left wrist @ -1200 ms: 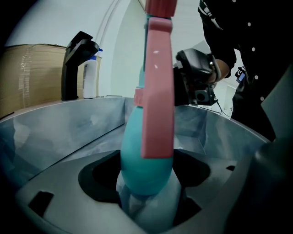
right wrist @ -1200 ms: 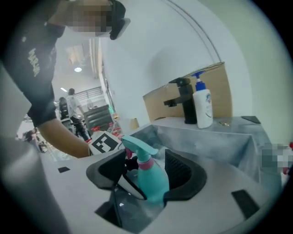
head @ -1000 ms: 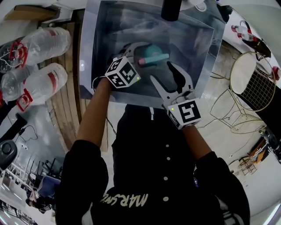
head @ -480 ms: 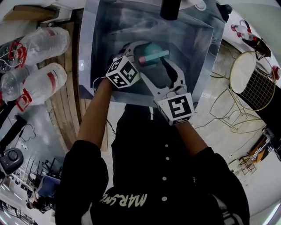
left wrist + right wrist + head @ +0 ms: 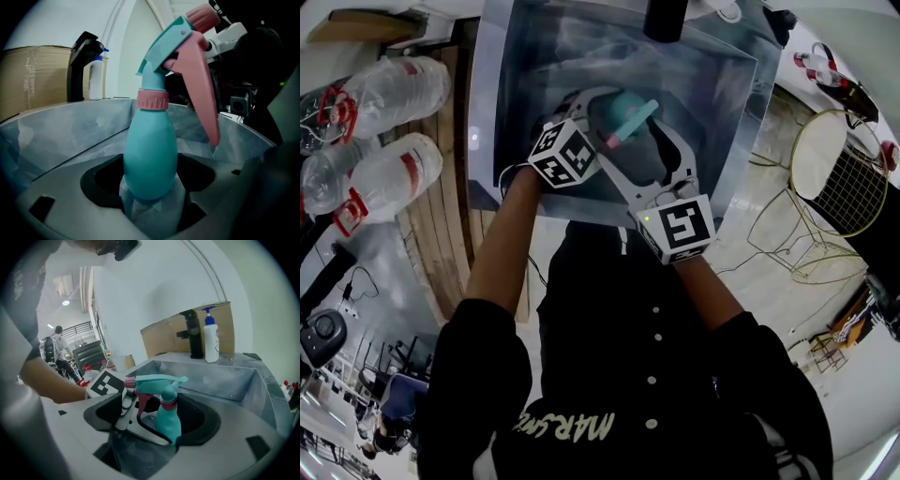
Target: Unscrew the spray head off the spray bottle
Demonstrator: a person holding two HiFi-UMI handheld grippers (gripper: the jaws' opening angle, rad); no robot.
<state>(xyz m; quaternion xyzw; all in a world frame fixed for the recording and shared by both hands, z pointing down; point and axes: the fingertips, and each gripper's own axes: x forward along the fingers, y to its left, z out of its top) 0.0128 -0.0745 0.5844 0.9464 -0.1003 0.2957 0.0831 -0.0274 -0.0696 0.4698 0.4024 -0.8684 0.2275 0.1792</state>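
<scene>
Item count at the sink [image 5: 225,378]
One spray bottle [image 5: 150,161] with one spray head [image 5: 185,51] and two grippers are counted: the left gripper [image 5: 150,190] and the right gripper [image 5: 152,420], whose jaws are opening with the spray bottle between them. One tap [image 5: 191,333], one pump dispenser [image 5: 211,341], one cardboard box [image 5: 164,338] and three plastic bottles [image 5: 394,89] are listed.

Black button-front top [image 5: 609,366] with small white buttons [image 5: 656,337] and pale lettering [image 5: 567,428] low down. Pale grey plastic left gripper [image 5: 611,111] and right gripper [image 5: 633,141]; each carries a black-and-white marker cube [image 5: 565,153].
</scene>
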